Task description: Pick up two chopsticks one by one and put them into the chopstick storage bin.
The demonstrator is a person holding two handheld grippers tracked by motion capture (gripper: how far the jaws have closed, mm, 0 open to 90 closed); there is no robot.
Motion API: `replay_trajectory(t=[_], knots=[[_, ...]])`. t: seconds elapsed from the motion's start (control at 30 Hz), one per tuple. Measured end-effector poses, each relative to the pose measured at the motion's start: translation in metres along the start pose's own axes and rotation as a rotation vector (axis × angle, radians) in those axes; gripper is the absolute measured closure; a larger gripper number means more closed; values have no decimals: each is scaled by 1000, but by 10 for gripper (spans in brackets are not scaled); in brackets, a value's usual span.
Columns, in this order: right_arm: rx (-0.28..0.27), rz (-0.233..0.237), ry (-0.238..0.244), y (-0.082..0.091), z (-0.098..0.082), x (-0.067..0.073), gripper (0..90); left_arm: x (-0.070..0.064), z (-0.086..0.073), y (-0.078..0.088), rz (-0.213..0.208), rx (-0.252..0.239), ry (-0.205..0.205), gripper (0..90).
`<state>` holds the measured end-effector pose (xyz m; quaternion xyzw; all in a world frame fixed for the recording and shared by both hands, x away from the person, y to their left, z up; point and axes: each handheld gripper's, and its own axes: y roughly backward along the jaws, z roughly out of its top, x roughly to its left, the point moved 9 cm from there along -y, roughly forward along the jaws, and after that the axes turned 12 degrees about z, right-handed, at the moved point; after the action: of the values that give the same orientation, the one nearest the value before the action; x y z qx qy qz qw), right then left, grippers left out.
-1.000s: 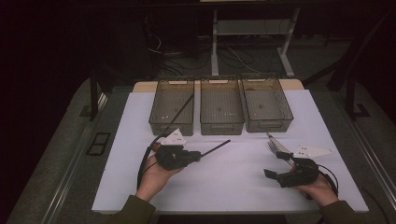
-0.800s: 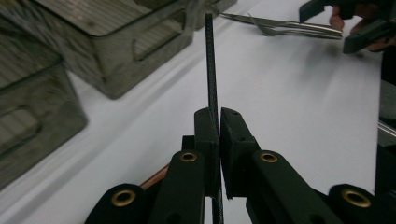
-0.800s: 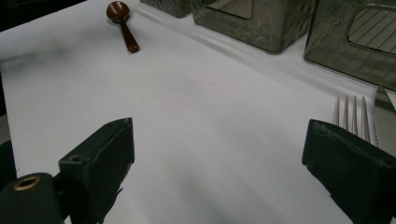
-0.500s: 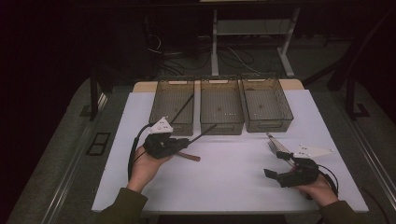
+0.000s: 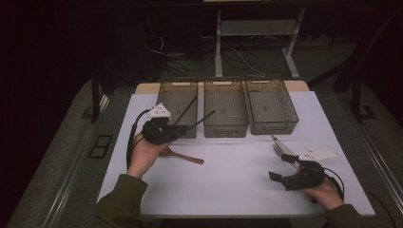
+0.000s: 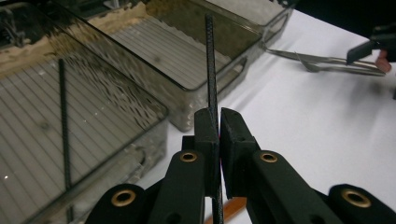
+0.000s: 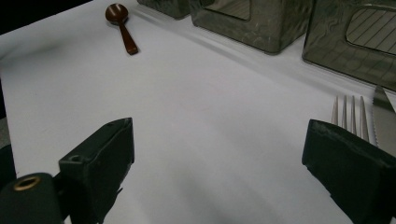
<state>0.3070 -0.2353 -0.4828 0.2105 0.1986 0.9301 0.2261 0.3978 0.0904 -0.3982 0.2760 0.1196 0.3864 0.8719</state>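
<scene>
- Dark room w/ cables on the floor behind; white table [image 5: 237, 190] in front of me, three smoky clear bins in a row at its far side.
- My left gripper [image 5: 178, 131] is clamped on a thin black chopstick [image 5: 199, 118]; jaws nearly together w/ the stick pinched between the pads, seen up close in the left gripper view [image 6: 211, 70].
- Chopstick is held off the table, free end pointing up and out over the front edge of the middle bin [image 5: 225, 128].
- Left bin [image 5: 166, 95] just beside that gripper; a 2nd black chopstick [image 5: 189, 107] leans inside it.
- Brown wooden spoon [image 5: 183, 156] lies flat on the table just below my left hand [image 5: 142, 156].
- My right gripper [image 5: 279, 179] rests low near the table's near right corner, jaws wide apart, nothing between them.
- Just past it: metal fork [image 7: 348, 114] and serrated knife [image 7: 385, 116] side by side, fork tines beside the right jaw.
- Right bin [image 5: 275, 126] sits beyond the fork and knife.
</scene>
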Motion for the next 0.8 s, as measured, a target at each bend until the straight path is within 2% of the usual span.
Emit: replay_trajectory(t=[0.27,0.5,0.8], knots=[[-3,0,-3,0,0,0,85,25,20,-5,47,-1,15,856],[-7,1,-6,0,0,0,85,50,42,-12,85,-5,55,856],[-6,2,-5,1,0,-1,85,79,58,-28,143,16,91,855]])
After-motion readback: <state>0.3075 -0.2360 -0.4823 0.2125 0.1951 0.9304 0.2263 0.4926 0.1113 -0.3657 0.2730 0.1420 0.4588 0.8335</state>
